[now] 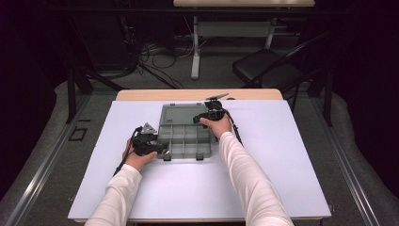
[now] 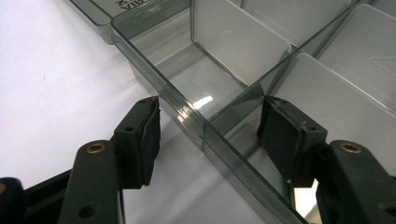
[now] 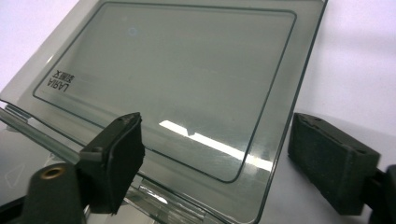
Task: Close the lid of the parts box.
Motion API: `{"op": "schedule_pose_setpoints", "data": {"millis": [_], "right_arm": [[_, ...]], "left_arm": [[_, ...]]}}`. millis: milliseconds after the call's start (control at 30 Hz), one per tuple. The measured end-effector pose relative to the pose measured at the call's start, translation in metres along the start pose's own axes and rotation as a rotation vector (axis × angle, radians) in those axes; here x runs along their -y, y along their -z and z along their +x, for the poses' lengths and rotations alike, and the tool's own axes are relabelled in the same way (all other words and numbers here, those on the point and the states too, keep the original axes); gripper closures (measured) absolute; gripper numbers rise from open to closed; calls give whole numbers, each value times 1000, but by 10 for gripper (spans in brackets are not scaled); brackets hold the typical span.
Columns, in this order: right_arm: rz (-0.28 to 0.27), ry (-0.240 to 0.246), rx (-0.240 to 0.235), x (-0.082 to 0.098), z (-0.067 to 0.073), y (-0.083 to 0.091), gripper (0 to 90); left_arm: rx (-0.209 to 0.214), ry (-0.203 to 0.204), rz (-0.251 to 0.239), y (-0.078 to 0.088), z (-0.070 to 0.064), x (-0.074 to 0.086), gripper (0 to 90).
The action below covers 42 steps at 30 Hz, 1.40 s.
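Note:
A clear grey compartment box (image 1: 186,141) lies open on the white sheet (image 1: 282,155), its lid (image 1: 181,114) folded back on the far side. My left gripper (image 1: 162,148) is at the box's near left corner. In the left gripper view it (image 2: 212,135) straddles the box's side wall (image 2: 187,114), one pad outside and one inside a compartment, neither touching: open. My right gripper (image 1: 202,117) is at the lid's right edge. In the right gripper view it (image 3: 219,144) stands open around the lid's (image 3: 177,79) near corner, the pads clear of it.
The box's compartments (image 2: 243,37) hold nothing that I can see. The white sheet covers a wooden table (image 1: 141,95). Beyond the table stand a black chair (image 1: 268,68), a white desk leg (image 1: 195,47) and floor cables (image 1: 155,56).

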State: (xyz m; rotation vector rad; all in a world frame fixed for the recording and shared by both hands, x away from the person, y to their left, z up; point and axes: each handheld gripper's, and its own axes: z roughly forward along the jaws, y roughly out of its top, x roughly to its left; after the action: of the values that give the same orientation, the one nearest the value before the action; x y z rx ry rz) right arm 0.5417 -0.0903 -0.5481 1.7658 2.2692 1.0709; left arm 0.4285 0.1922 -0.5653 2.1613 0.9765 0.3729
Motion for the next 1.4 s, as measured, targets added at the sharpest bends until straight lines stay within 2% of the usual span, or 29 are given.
{"op": "schedule_pose_setpoints", "data": {"millis": [133, 433, 567, 633, 767, 800, 867, 1133, 1400], "right_arm": [[-1, -16, -16, 0, -1, 1, 211], [-1, -16, -22, 0, -3, 2, 247], [21, -12, -22, -1, -5, 5, 276], [2, -14, -34, -2, -6, 5, 285], [3, -14, -32, -2, -6, 8, 297], [-18, -17, -43, -2, -6, 7, 305], [-16, 0, -37, -3, -7, 10, 326], [-35, -22, -57, -4, -12, 15, 412], [-51, -19, -67, -6, -17, 19, 506]], "left_arm": [[0, 0, 0, 0, 0, 0, 388], [0, 0, 0, 0, 0, 0, 388], [0, 0, 0, 0, 0, 0, 388], [0, 0, 1, 0, 0, 0, 388], [-1, 1, 1, 0, 0, 0, 388], [-1, 1, 1, 0, 0, 0, 388], [-1, 0, 1, 0, 0, 0, 388], [-1, 0, 1, 0, 0, 0, 387], [-1, 0, 1, 0, 0, 0, 387]]}}
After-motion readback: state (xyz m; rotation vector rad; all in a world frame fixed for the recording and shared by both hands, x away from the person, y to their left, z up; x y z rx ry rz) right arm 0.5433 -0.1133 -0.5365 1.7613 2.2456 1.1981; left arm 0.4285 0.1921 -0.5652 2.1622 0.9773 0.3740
